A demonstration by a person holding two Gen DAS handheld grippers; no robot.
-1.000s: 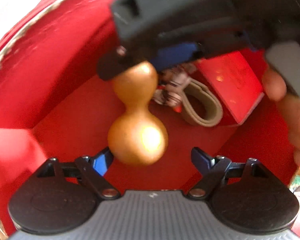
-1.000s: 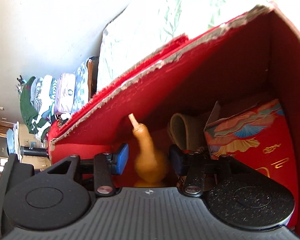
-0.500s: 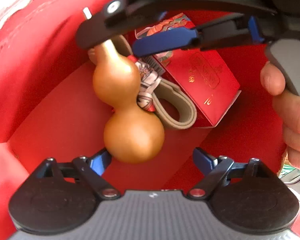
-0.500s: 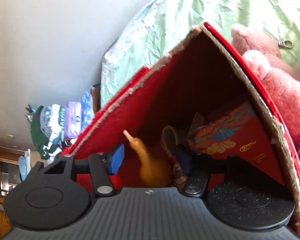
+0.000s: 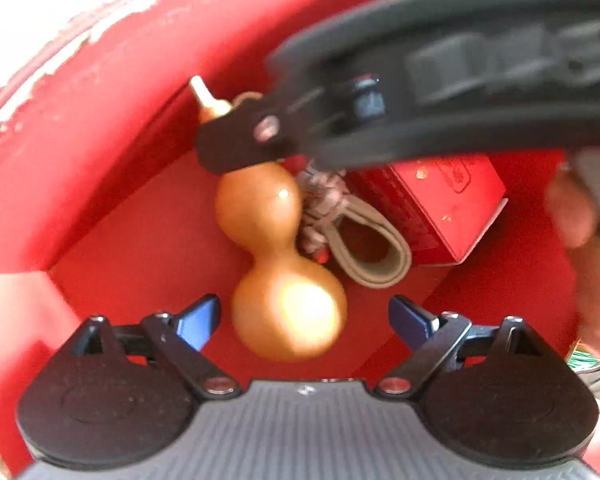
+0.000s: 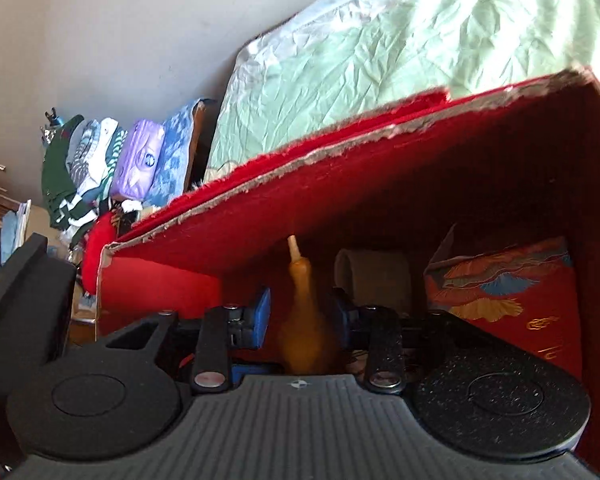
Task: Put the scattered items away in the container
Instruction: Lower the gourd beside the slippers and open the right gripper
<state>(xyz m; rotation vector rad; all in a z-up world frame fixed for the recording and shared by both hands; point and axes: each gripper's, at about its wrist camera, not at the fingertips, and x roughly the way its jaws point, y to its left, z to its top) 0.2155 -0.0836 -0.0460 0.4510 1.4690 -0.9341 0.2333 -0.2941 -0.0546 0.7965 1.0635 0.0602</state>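
An orange gourd (image 5: 284, 280) lies on the floor of the red box (image 5: 100, 120), beside a beige strap loop (image 5: 380, 248), a braided charm (image 5: 324, 200) and a red gift box (image 5: 440, 200). My left gripper (image 5: 306, 318) hangs over the gourd's big bulb, jaws opening and clear of it. In the right wrist view the gourd (image 6: 306, 320) stands between the blue pads of my right gripper (image 6: 301, 314). Those jaws are closing, with a thin gap still showing at the left pad. One of the right gripper's dark fingers (image 5: 236, 148) covers the gourd's neck.
The red box's wall (image 6: 340, 184) has a frayed rim and leans on a bed with a pale green sheet (image 6: 380, 60). Folded clothes (image 6: 120, 160) are stacked at the far left. A person's hand (image 5: 592, 240) holds the right gripper at the box's right side.
The right gripper pulled back from the box, then came in again, and its jaws narrowed around the gourd. The left jaws spread slightly. The gourd shifted a little on the floor.
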